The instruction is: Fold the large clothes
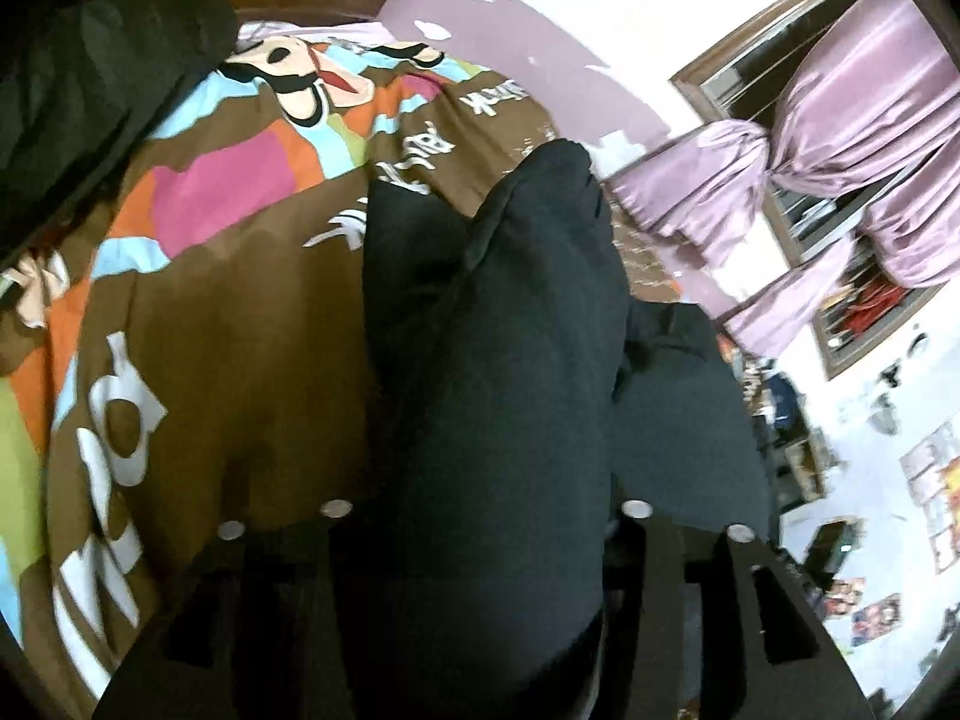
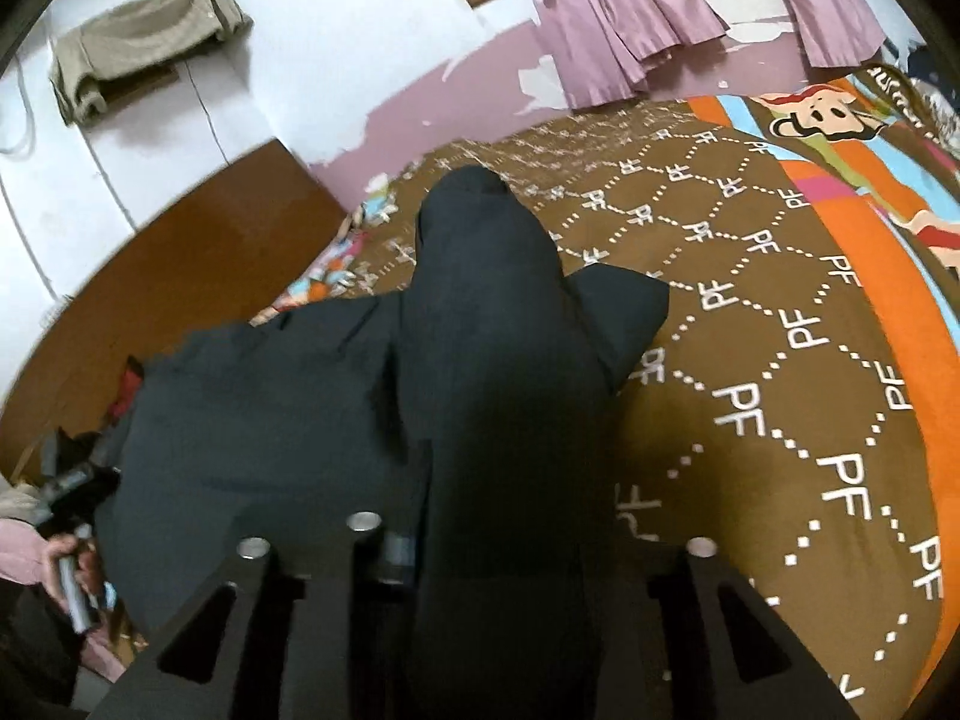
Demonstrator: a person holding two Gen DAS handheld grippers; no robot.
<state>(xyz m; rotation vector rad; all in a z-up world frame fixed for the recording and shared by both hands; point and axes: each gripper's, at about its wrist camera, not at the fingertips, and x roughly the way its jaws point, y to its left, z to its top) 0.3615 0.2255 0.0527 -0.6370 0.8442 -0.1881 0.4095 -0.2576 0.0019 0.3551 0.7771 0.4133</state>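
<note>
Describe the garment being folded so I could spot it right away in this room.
Start at the bed with the brown patterned bedspread below the purple curtains. The dark garment hangs over it, pinched in both the left hand-held gripper and the right hand-held gripper. It is plain and near black, unlike the colourful cover around it.

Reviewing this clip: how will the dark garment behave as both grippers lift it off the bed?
Probably floppy: the dark garment sags in soft folds from the right gripper and bunches through the left gripper. Likely light, since it hangs from small pinches. Loose ends may drag across the brown patterned bedspread.
</note>
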